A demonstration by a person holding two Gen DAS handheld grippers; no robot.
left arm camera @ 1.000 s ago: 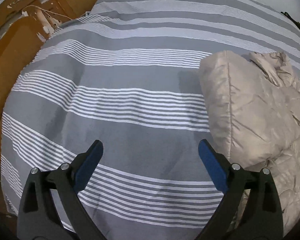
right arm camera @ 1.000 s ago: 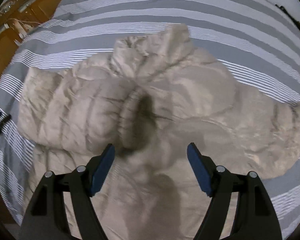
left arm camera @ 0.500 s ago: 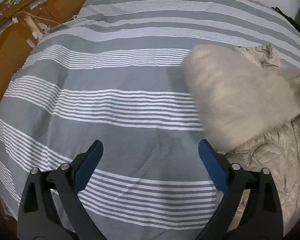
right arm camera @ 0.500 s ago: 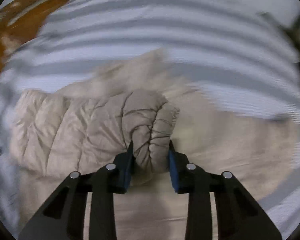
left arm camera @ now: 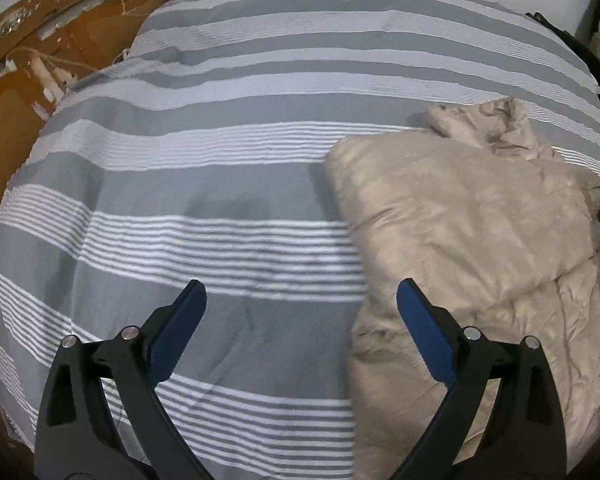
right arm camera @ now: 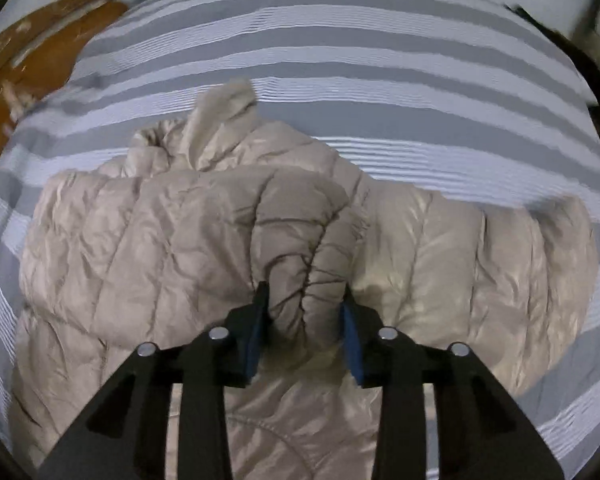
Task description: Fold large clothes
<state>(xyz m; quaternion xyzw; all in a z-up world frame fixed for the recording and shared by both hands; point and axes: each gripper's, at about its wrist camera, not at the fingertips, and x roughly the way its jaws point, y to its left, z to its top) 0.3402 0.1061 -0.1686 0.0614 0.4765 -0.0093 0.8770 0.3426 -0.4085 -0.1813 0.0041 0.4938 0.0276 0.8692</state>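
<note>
A bed (left arm camera: 228, 184) is carrying everything here, covered by a duvet in wide grey bands and groups of thin white stripes. Beyond its far left corner, orange-brown boards (left arm camera: 16, 92) with chipped, frayed edges are lying against a pale wall. A dark object (left arm camera: 556, 32) is showing at the far right edge of the bed, too small to identify.

A beige quilted puffer jacket (right arm camera: 172, 240) is lying on the right half of the bed, its collar pointing toward the far edge. One sleeve is stretching out flat toward the right edge, while the other is folded across the chest.

The right gripper (right arm camera: 303, 312) is pinching the gathered cuff (right arm camera: 304, 280) of the folded-over sleeve; its blue pads are pressing into the puffy fabric on both sides, and the jaws are opening slightly around it. The bunched cuff is sitting over the middle of the jacket.

The left gripper (left arm camera: 300, 312) is hanging over bare duvet just left of the jacket's near left edge, its jaws spread wide with nothing between them; the right pad is sitting just above the jacket's edge in that view.

The left half of the bed is lying open and flat, giving free room. The near edge is hidden behind the grippers.
</note>
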